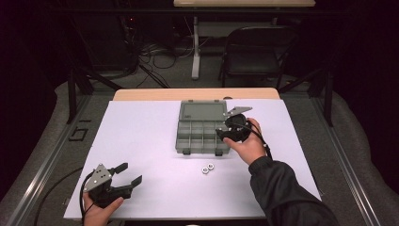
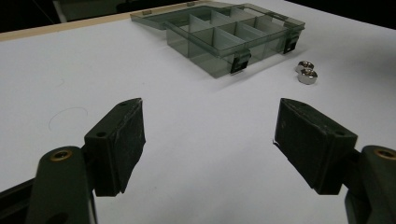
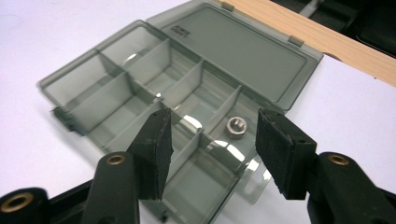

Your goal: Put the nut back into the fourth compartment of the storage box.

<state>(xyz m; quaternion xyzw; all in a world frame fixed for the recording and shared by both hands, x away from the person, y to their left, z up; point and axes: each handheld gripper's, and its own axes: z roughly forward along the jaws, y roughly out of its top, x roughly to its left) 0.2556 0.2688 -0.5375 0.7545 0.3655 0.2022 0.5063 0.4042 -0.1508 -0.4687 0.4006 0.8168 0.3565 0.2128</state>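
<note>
**Organizer box open, one nut inside**

While lying flat mid-worktop (image 1: 141, 141), organizer box (image 1: 203, 127) open, lid toward far edge. Nut (image 3: 236, 126) in one compartment; two nuts (image 1: 208, 168) just before box. Right tongs (image 1: 225, 132) apart above box; left tongs (image 1: 129, 173) apart, near front-left corner.

One compartment box (image 1: 202, 127), lid open, eight compartments. Three hex nuts in total: one nut (image 3: 236, 126) inside a compartment, between and just beyond the right gripper's jaws; two loose nuts (image 2: 306, 72), touching, on the white sheet, beyond the left gripper's right-hand jaw. Two grippers.
</note>
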